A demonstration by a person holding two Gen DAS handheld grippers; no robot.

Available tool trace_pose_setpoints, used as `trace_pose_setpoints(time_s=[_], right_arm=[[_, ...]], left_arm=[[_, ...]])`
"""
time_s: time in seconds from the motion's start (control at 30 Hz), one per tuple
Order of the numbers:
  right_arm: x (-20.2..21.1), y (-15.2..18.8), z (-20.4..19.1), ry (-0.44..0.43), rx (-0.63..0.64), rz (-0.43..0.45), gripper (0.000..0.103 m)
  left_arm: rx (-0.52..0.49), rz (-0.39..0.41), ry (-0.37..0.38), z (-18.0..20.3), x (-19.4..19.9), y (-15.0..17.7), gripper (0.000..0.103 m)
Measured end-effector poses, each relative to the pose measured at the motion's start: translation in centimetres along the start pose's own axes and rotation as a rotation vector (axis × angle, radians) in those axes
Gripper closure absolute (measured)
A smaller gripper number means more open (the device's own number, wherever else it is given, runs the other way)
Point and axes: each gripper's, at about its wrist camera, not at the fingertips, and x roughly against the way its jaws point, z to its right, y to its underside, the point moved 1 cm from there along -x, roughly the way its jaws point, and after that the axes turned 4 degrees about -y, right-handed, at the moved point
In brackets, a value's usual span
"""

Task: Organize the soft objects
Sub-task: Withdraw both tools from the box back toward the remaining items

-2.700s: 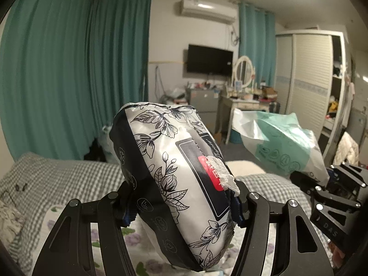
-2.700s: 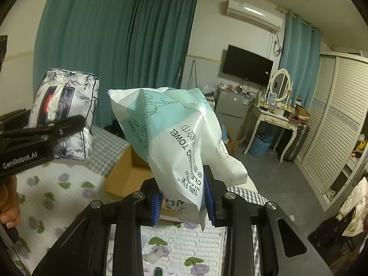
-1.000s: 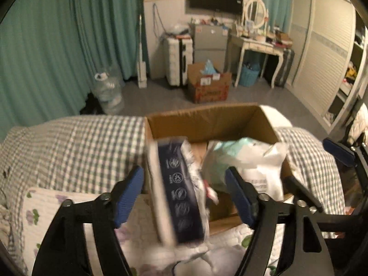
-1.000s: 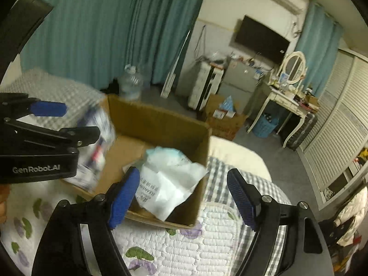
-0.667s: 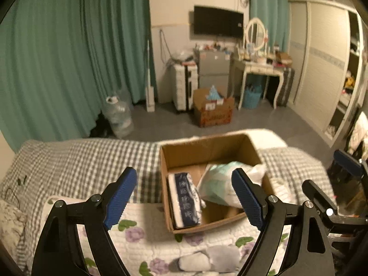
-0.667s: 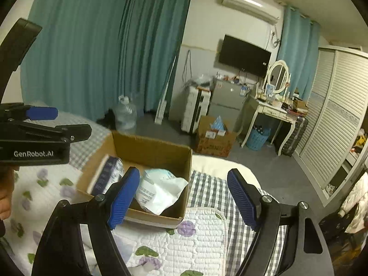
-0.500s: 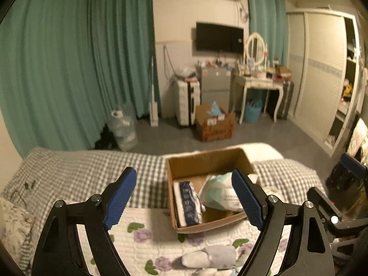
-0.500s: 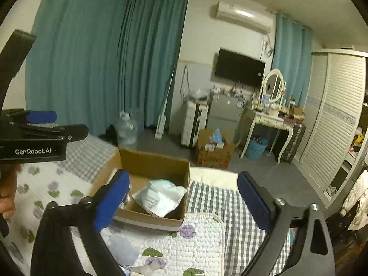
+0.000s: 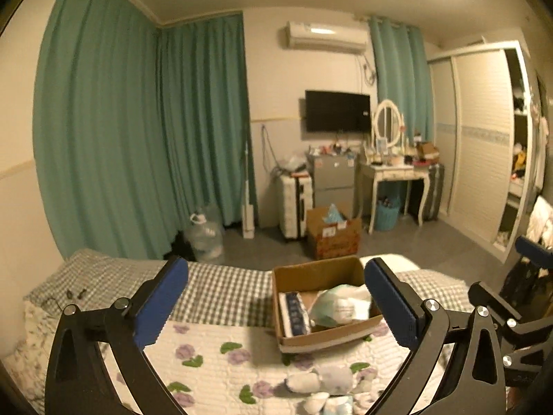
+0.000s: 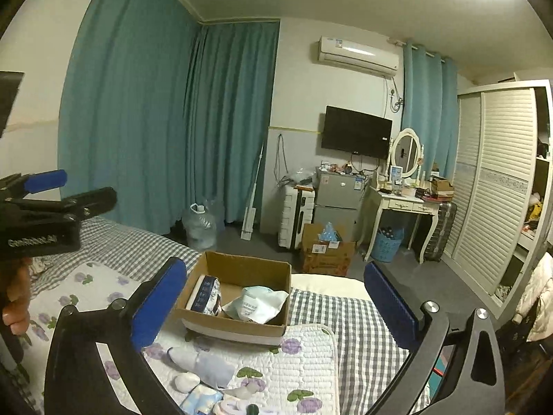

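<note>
Writing: the side of the left gripper point(image 10: 52, 186), seen from the right wrist view, carries white lettering that reads roughly "GenRobot.AI" (blurred). Print on the packs in the box is too small to read.

Left gripper point(image 9: 276, 307): black angular frame, ribbed blue pads, fingers spread wide, nothing between them. Right gripper point(image 10: 274, 307): same build, fingers also spread wide and empty. Both hang above the bed point(image 10: 356, 328).

Cardboard box point(image 10: 242, 266): brown, open-topped, rectangular, sitting on the bed's far part, partly on the white quilted pad with purple flowers point(image 10: 304, 363) (grey-white gingham sheet beneath it).

Inside the box, left side: floral tissue pack point(image 10: 204, 295), glossy plastic wrap with a dark navy edge, standing on its side against the left wall. Right of it, touching or nearly so: mint-and-white soft pack point(image 10: 259, 304), crumpled film, slumped toward the right wall.

Near edge of the pad, outside the box: small soft items point(image 10: 204, 370), pale blue and white, rounded, lying in a loose cluster.
</note>
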Motion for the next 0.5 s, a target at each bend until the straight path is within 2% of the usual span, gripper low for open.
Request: trace_pose_setpoints(time_s=[0.27, 0.37, 0.5], right_arm=[[1.8, 1.5, 0.1, -0.024, -0.004, 0.009, 0.0], [1.3, 2.7, -0.1, -0.006, 0.013, -0.012, 0.0], [-0.3, 4.8, 0.5, -0.011, 0.013, -0.08, 0.0]], left_arm=[[0.034, 0.035, 0.0, -1.0, 2.1, 1.3, 0.0], [0.036, 0.036, 0.016, -1.1, 1.7, 2.1, 0.0], [0.009, 0.027, 0.02, -0.5, 0.7, 3.7, 0.0]])
